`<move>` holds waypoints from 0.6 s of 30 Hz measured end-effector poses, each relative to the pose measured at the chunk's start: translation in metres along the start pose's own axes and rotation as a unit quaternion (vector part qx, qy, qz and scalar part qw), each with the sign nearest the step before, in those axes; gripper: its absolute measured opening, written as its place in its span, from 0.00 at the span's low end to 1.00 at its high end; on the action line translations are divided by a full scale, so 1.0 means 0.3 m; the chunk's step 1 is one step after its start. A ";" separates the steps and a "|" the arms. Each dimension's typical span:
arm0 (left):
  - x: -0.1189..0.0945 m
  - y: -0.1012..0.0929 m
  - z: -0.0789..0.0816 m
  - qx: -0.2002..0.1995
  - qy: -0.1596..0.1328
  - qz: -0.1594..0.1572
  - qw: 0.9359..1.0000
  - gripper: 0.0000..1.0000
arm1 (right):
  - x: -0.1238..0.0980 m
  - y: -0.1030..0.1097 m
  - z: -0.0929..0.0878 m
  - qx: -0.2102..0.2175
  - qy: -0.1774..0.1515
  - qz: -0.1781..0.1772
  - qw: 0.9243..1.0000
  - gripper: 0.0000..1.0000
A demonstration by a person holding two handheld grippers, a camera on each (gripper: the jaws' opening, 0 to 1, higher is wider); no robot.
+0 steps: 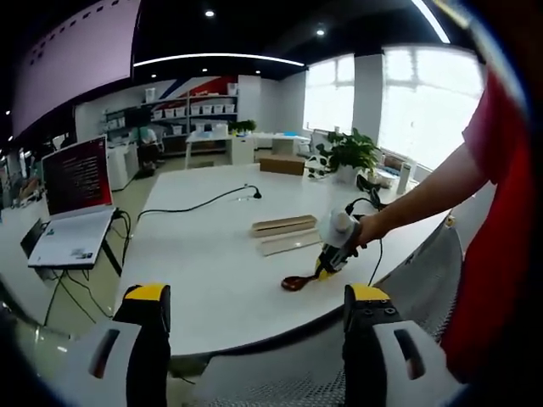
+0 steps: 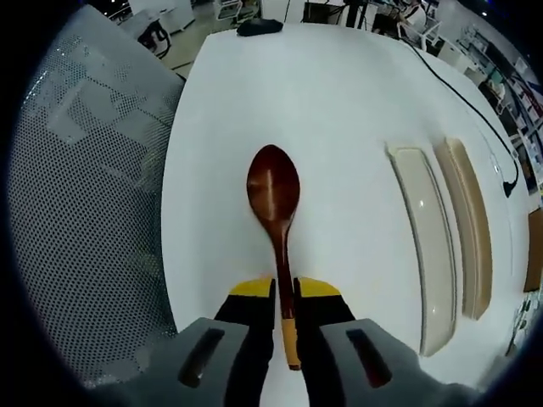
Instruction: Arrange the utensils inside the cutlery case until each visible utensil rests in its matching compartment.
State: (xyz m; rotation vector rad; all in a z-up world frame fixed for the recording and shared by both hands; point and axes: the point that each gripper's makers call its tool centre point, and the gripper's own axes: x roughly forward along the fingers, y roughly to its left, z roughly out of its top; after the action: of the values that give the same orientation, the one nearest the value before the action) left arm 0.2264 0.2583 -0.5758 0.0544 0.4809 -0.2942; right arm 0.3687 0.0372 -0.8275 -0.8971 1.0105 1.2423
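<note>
The left gripper (image 1: 257, 305) is held off the near edge of the white table (image 1: 204, 254), jaws spread wide and empty. Far right on the table, the right gripper (image 1: 327, 264) grips a brown spoon (image 1: 297, 281). The cutlery case (image 1: 285, 234) lies just beyond.

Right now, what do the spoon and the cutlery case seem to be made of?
Spoon: likely lacquered wood, given its glossy red-brown bowl and lighter handle end; the right tongs grip its handle.
Cutlery case: possibly plastic or wheat-straw composite, being smooth, matte and beige; its halves lie open.

Far left view, close right: table (image 1: 212, 254)
</note>
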 end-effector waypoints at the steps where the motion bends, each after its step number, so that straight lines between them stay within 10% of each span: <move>1: 0.000 0.003 0.003 -0.003 -0.002 0.001 1.000 0.86 | 0.000 -0.003 0.000 0.000 0.001 -0.001 1.000 0.05; 18: 0.000 -0.001 0.011 -0.002 -0.004 0.001 1.000 0.86 | -0.015 0.010 0.014 -0.003 -0.018 0.001 1.000 0.02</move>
State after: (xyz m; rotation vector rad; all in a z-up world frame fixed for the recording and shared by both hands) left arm 0.2277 0.2576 -0.5727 0.0495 0.4736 -0.2923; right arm 0.3660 0.0400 -0.8220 -0.8768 0.9798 1.2588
